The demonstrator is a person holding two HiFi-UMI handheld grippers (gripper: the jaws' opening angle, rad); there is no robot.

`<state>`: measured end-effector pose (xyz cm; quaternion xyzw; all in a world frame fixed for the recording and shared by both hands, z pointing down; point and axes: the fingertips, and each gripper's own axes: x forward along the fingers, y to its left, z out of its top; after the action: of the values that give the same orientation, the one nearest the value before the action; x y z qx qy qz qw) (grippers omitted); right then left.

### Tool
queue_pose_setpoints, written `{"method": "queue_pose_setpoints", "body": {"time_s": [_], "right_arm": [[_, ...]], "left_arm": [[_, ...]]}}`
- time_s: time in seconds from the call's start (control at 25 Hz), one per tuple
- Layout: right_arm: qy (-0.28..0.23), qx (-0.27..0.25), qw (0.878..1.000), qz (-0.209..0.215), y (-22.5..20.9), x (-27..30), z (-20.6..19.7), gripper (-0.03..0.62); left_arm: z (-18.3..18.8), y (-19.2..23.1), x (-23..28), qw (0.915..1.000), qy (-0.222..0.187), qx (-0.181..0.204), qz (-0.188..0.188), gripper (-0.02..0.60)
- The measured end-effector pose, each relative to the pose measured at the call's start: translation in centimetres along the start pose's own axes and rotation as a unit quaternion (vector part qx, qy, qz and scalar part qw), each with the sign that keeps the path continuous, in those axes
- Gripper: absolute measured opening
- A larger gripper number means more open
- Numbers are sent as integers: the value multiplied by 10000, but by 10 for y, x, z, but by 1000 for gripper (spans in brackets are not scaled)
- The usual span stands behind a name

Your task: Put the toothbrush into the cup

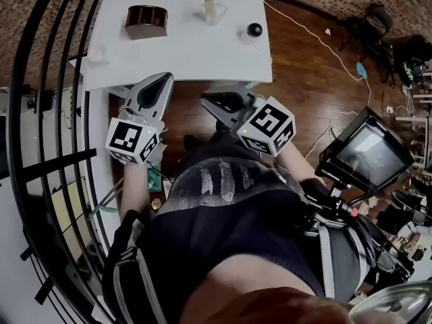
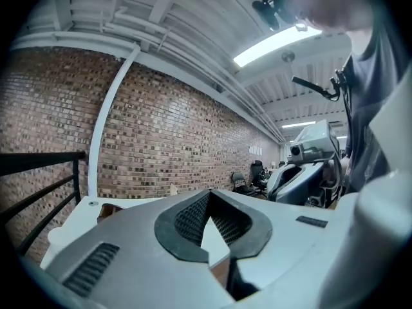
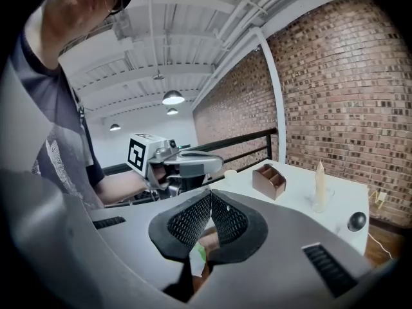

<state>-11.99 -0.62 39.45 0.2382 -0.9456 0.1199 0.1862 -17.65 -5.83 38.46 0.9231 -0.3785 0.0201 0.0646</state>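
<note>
A pale tapered thing, perhaps the toothbrush (image 1: 210, 5), stands upright in a clear cup (image 1: 214, 13) at the far middle of the white table (image 1: 182, 52). The right gripper view shows the same pale thing (image 3: 319, 182) and its cup (image 3: 322, 201). My left gripper (image 1: 165, 78) and right gripper (image 1: 206, 100) hover side by side just short of the table's near edge, well apart from the cup. Each gripper's own view shows its jaws meeting at the tips, left gripper (image 2: 209, 195) and right gripper (image 3: 210, 195), shut with nothing between them.
A brown divided box (image 1: 146, 21) sits far left on the table, a black ball (image 1: 254, 30) at the right edge and a small white cup (image 1: 96, 54) at the left edge. A black railing (image 1: 54, 79) runs along the left. A monitor (image 1: 368, 150) stands on the wooden floor to the right.
</note>
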Motion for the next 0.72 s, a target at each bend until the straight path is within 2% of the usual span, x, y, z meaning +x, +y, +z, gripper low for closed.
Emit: {"method": "queue_pose_setpoints", "body": {"time_s": [0.24, 0.44, 0.72], "right_arm": [[-84, 15, 9999, -138, 7, -2, -6, 2], [-221, 45, 9997, -127, -8, -13, -11, 2], [-488, 205, 9984, -186, -4, -56, -24, 2]], "left_arm": [[-2, -3, -7, 9997, 6, 242, 47, -3], [2, -15, 16, 9992, 36, 388, -57, -3], [4, -72, 26, 9984, 115, 478, -266, -3]]}}
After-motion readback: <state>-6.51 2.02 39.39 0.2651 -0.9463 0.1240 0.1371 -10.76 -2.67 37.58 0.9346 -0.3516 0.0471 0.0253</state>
